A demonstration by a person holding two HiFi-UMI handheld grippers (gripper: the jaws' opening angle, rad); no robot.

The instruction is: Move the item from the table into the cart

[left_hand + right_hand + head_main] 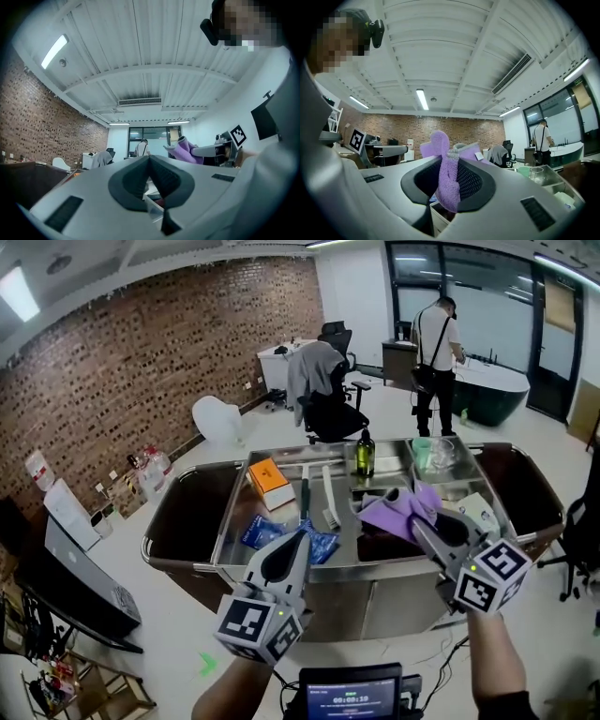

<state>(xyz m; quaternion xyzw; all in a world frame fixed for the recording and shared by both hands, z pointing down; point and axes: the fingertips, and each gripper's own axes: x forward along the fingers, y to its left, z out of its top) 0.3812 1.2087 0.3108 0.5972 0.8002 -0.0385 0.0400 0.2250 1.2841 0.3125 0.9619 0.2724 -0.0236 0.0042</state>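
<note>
Two grippers near the steel cart's (375, 574) front rim, open floor (178, 615) all round: right gripper (412, 517) pinching a purple cloth (401, 510), left gripper (298, 540) closed, empty.

Steel surface (366, 573) w/ raised rim, dark brown wings on both sides. On it lay: orange box (269, 482) far left, blue packet (258, 532) near front, dark bottle (365, 455) upright at the far edge, green cup (422, 452) beside clear glass vessel (444, 454), white box (478, 510) at right.
</note>
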